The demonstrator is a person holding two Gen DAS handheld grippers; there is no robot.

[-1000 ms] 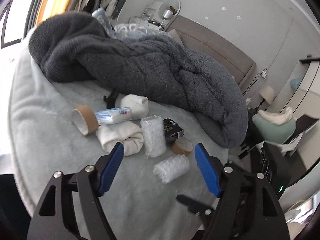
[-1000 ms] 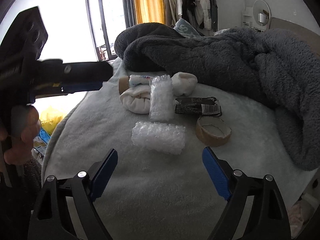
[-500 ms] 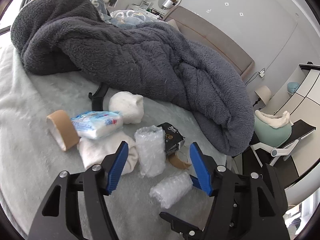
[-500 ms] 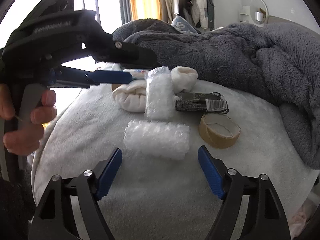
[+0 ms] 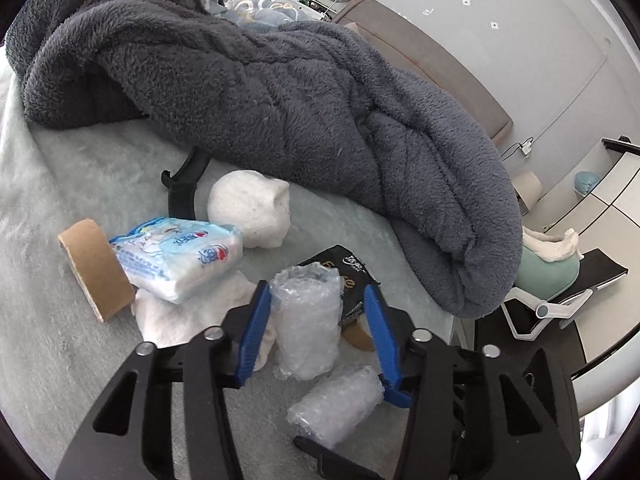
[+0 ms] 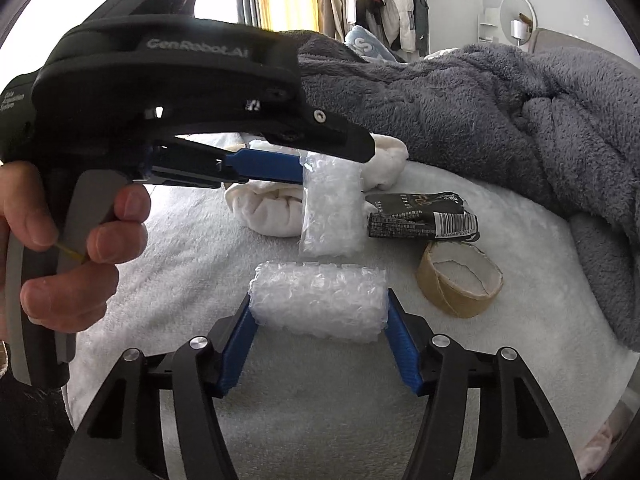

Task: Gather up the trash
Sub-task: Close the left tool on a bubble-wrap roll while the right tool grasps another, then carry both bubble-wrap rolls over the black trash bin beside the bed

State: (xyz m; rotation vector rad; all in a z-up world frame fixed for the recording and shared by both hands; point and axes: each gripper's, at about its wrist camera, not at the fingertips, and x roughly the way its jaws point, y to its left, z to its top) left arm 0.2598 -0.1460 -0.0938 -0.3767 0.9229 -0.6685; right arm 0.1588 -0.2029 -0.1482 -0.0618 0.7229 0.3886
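Observation:
Two bubble wrap rolls lie on the pale fleece bed cover [image 5: 60, 184]. The upright roll [image 5: 308, 320] stands between the blue pads of my left gripper [image 5: 316, 288], whose jaws are closing. The left pad is at the roll's side and a gap remains at the right pad. The lying roll [image 6: 320, 300] sits across my right gripper [image 6: 319, 298], whose jaws are also closing, with both pads touching its ends. In the right wrist view a hand [image 6: 80, 248] holds the left gripper, and its blue finger [image 6: 264, 166] reaches the upright roll [image 6: 330, 204].
A brown tape core [image 5: 94, 268], a tissue pack [image 5: 180, 254], rolled white socks [image 5: 252, 212] and a black packet [image 6: 420, 216] lie close around the rolls. A second tape core [image 6: 460, 280] lies right of the lying roll. A grey blanket [image 5: 280, 80] is heaped behind. The bed edge [image 5: 460, 320] drops off at the right.
Both grippers have come forward and down and their jaws have narrowed. The left now straddles the upright roll. The right pads have reached the ends of the lying roll.

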